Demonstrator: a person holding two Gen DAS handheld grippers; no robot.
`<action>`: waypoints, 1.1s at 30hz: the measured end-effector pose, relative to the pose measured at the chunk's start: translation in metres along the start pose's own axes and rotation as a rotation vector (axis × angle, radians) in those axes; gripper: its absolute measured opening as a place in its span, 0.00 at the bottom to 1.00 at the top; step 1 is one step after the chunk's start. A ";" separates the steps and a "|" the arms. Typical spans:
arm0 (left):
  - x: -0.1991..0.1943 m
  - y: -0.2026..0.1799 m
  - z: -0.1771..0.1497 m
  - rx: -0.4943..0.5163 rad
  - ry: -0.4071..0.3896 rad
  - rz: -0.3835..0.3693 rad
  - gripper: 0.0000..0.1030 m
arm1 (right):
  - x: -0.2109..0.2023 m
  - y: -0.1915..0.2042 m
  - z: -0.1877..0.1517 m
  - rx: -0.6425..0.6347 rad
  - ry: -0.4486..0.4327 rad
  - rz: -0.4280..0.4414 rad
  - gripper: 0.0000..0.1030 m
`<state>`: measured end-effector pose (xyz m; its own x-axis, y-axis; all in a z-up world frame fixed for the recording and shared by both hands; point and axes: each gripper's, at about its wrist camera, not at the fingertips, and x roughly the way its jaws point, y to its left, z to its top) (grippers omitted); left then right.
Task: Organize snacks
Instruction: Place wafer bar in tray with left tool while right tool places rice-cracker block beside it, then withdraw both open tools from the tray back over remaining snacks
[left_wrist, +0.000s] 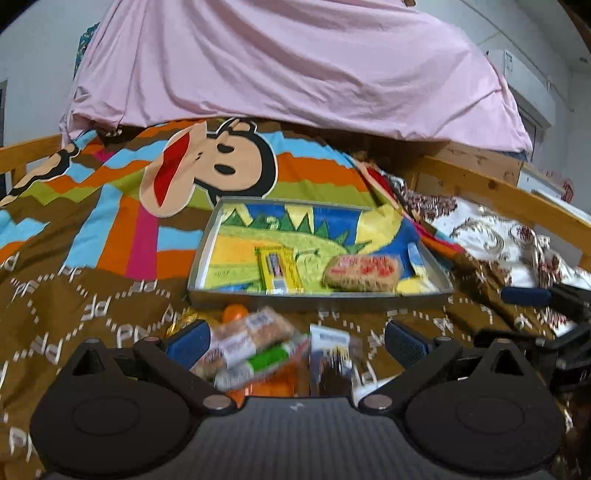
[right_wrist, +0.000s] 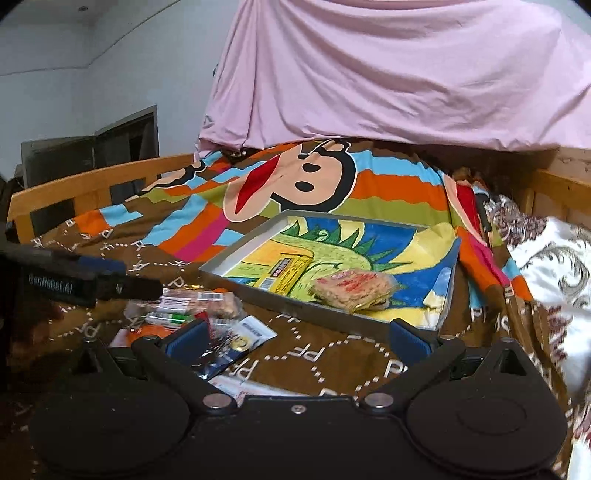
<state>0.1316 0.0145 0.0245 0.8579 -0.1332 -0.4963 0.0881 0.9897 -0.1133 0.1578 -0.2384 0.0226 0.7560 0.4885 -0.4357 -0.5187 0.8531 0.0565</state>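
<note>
A loose pile of wrapped snacks (left_wrist: 258, 343) lies on the brown bedspread (left_wrist: 74, 314) just near of a shallow grey tray (left_wrist: 317, 293), which holds a yellow packet (left_wrist: 277, 267) and a rice-cracker pack (left_wrist: 360, 273). The left gripper (left_wrist: 295, 341) hangs spread wide over the pile; the right gripper (right_wrist: 297, 338), right of it, is likewise spread and empty.

1. The snack packets (left_wrist: 255, 343) near the quilt's near edge are smeared by motion blur; their labels cannot be read.
2. The orange item (left_wrist: 234, 312) is largely hidden behind them.
3. The tray (right_wrist: 325, 314) has its near right corner covered by a blue finger pad (right_wrist: 410, 341).
</note>
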 end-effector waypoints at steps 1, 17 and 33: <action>-0.004 -0.002 -0.004 0.001 0.009 0.012 0.99 | -0.003 0.002 -0.001 0.005 0.001 0.001 0.99; -0.057 -0.027 -0.043 -0.003 0.077 0.069 0.99 | -0.046 0.040 -0.020 -0.065 0.159 -0.028 0.99; -0.055 -0.038 -0.059 0.001 0.146 0.101 0.99 | -0.057 0.044 -0.034 0.008 0.209 -0.029 0.99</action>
<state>0.0512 -0.0192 0.0059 0.7797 -0.0395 -0.6249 0.0061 0.9984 -0.0555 0.0781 -0.2349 0.0196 0.6708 0.4162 -0.6139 -0.4942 0.8680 0.0485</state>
